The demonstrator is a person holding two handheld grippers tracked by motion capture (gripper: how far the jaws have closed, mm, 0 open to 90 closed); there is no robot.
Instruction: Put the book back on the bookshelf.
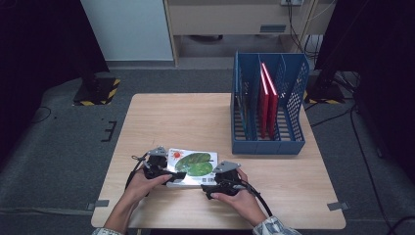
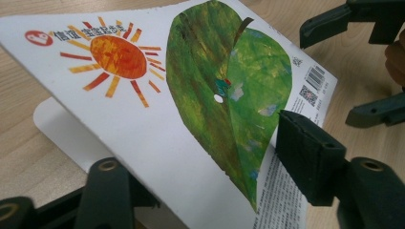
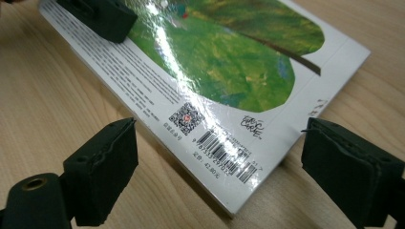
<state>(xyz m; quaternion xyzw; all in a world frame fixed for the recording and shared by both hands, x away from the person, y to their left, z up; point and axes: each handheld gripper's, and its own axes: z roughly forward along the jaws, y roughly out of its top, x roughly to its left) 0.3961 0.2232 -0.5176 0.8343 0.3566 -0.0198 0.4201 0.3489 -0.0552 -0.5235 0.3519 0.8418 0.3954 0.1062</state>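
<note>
Clamping the picture book (image 2: 157,138), left hand-held gripper (image 2: 210,167); right hand-held gripper (image 3: 219,162) wide beside its barcode (image 3: 227,155).

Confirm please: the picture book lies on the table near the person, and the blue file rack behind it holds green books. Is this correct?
Not quite. The books standing in the blue file rack are red, not green, as the high view shows. The picture book does lie on the table near the person.

Picture book (image 1: 193,165), thin, white glossy cover with a large green leaf, an orange sun at one corner, barcode and QR code at the opposite one. Lying at about six o'clock on the table, near the front edge. Cover lifted on the sun side, tilted up off the white page beneath; barcode corner resting on the wood.
</note>
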